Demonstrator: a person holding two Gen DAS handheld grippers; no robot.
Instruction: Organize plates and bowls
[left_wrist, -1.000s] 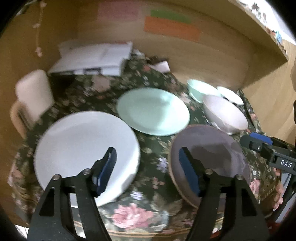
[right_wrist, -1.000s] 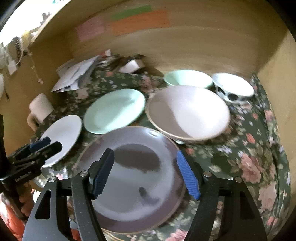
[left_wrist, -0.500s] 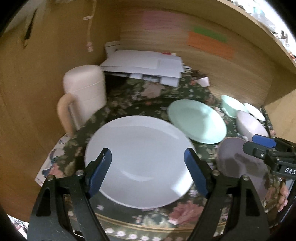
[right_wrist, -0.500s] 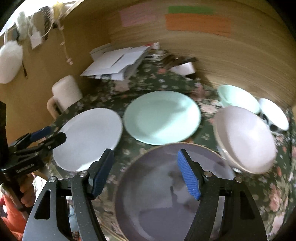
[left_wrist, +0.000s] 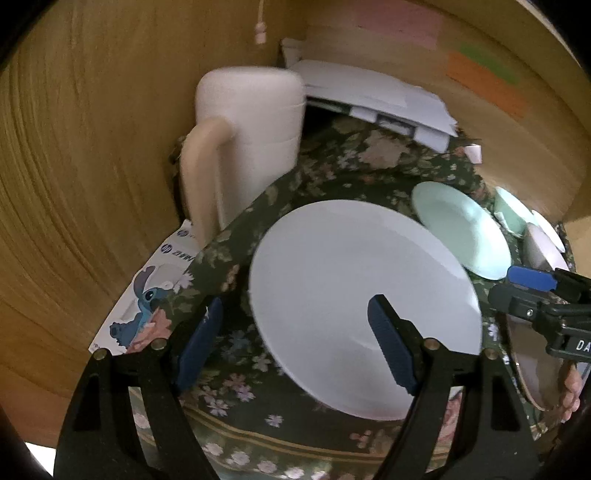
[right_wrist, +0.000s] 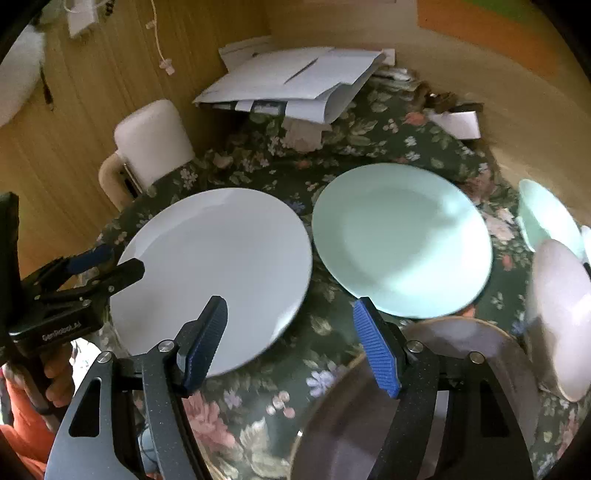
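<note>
A white plate (left_wrist: 362, 302) lies on the floral cloth (left_wrist: 240, 354), with a mint plate (left_wrist: 458, 229) behind it to the right. My left gripper (left_wrist: 295, 345) is open and hangs over the white plate's left rim, one finger over the plate and the other over the cloth; neither pad presses on it. In the right wrist view the white plate (right_wrist: 218, 273) and mint plate (right_wrist: 402, 240) lie side by side. A purple plate (right_wrist: 443, 406) lies under my right gripper (right_wrist: 290, 314), which is open and holds nothing. A lilac bowl (right_wrist: 561, 314) and a mint bowl (right_wrist: 546, 218) stand at the right.
A white jug with a beige handle (left_wrist: 251, 122) stands at the cloth's left edge. Loose papers (right_wrist: 295, 77) are piled at the back, and a cartoon-printed sheet (left_wrist: 147, 295) lies beside the cloth. Wooden walls (left_wrist: 92, 147) close in on the left and behind.
Both grippers have moved left across the table. The left one went from between the white and purple plates to the white plate's left rim, and its jaws widened a little.
</note>
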